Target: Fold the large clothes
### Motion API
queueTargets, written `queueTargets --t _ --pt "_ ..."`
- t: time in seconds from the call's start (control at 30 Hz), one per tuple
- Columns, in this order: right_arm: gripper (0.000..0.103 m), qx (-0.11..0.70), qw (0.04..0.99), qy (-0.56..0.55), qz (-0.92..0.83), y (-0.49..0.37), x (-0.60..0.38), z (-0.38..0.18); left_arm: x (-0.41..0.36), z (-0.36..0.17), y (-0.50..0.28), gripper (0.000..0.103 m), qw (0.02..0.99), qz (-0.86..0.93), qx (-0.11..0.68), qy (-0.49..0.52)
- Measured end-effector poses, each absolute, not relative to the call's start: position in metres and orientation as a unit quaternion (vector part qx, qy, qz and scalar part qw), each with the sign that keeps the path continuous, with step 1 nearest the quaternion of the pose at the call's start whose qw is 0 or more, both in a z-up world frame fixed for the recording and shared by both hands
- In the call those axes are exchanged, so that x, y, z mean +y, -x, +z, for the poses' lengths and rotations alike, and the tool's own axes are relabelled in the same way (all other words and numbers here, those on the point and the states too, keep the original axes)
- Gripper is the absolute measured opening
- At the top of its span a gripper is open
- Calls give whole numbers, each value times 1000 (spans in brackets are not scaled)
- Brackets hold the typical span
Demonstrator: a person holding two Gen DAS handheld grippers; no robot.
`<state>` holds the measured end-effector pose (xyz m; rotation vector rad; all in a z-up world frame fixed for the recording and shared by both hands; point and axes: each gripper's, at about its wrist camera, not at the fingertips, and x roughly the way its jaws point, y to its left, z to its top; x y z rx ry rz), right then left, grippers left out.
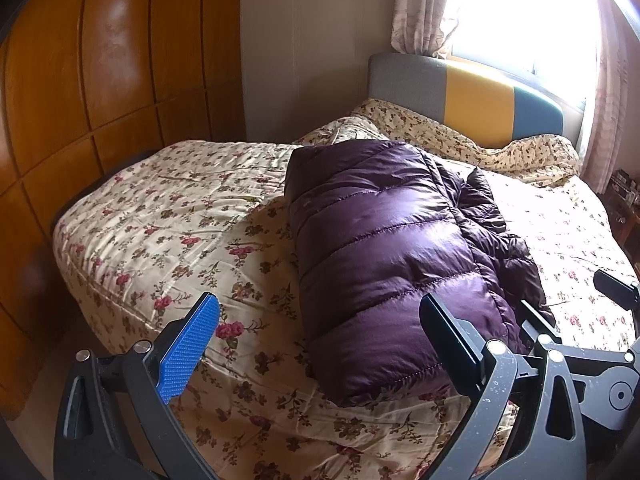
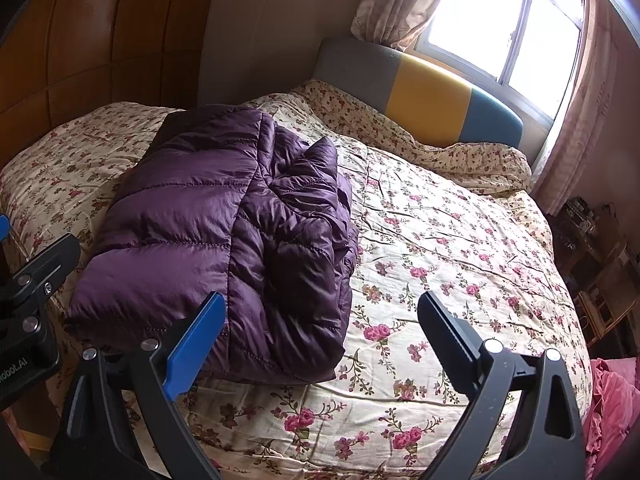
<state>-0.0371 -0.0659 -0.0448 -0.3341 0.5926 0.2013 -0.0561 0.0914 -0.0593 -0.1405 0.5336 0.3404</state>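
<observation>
A purple quilted down jacket (image 1: pixel 392 248) lies folded into a thick bundle on the floral bed cover (image 1: pixel 172 216); it also shows in the right wrist view (image 2: pixel 224 224). My left gripper (image 1: pixel 320 320) is open and empty, held above the near end of the jacket. My right gripper (image 2: pixel 322 316) is open and empty, just right of the jacket's near edge. The right gripper's body shows at the right edge of the left wrist view (image 1: pixel 616 292).
The bed has a grey, yellow and blue headboard (image 2: pixel 424 92) under a bright window (image 2: pixel 508 20) with curtains. A wooden wardrobe (image 1: pixel 100 80) stands left. A cluttered shelf (image 2: pixel 600 264) and pink fabric (image 2: pixel 612 404) lie right of the bed.
</observation>
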Motion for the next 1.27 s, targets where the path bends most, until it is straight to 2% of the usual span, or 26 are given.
queueTargets --t 1.27 --pt "100 296 937 156 97 34 -72 -50 91 -61 53 99 948 168 266 54"
